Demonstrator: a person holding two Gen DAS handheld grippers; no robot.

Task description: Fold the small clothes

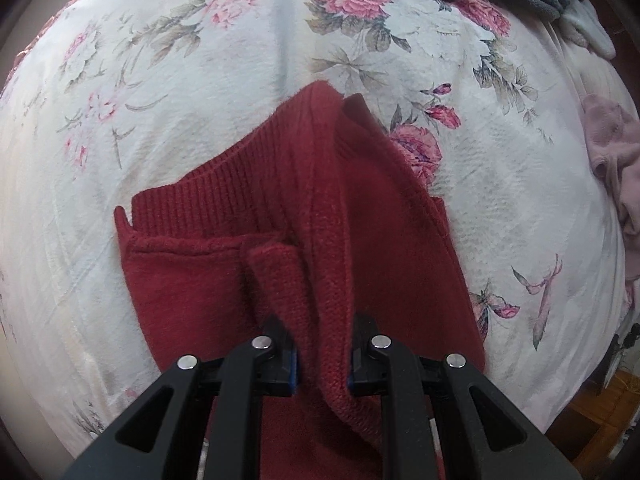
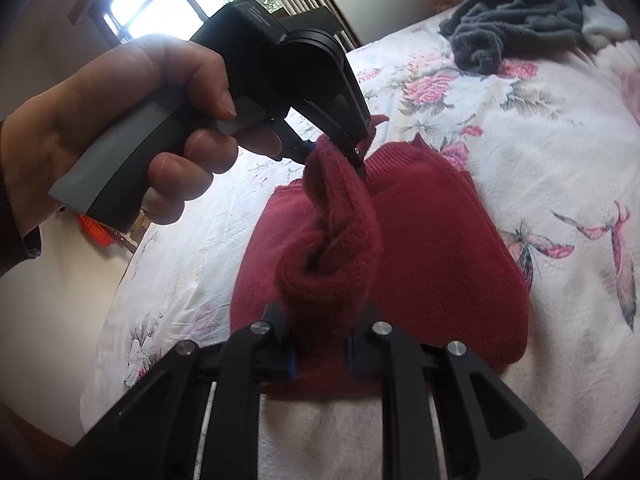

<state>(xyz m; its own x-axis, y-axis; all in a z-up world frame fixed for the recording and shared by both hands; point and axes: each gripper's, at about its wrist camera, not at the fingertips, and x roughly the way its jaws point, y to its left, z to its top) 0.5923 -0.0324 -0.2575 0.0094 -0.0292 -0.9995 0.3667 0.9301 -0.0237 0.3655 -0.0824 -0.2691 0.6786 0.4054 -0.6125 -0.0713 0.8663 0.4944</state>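
A dark red knitted garment (image 1: 224, 240) lies partly folded on a floral bedspread (image 1: 160, 80), ribbed hem toward the far side. My left gripper (image 1: 322, 356) is shut on a raised fold of it. In the right wrist view the same red garment (image 2: 440, 248) shows a lifted strip running between both grippers. My right gripper (image 2: 320, 344) is shut on the near end of that strip. The left gripper (image 2: 340, 152), held by a person's hand (image 2: 132, 120), pinches the far end above the garment.
A dark grey fleece garment (image 2: 516, 20) lies crumpled at the far side of the bed, with a white item (image 2: 604, 26) beside it. A pale pink cloth (image 1: 612, 160) sits at the right edge. A window (image 2: 188, 0) is behind the hand.
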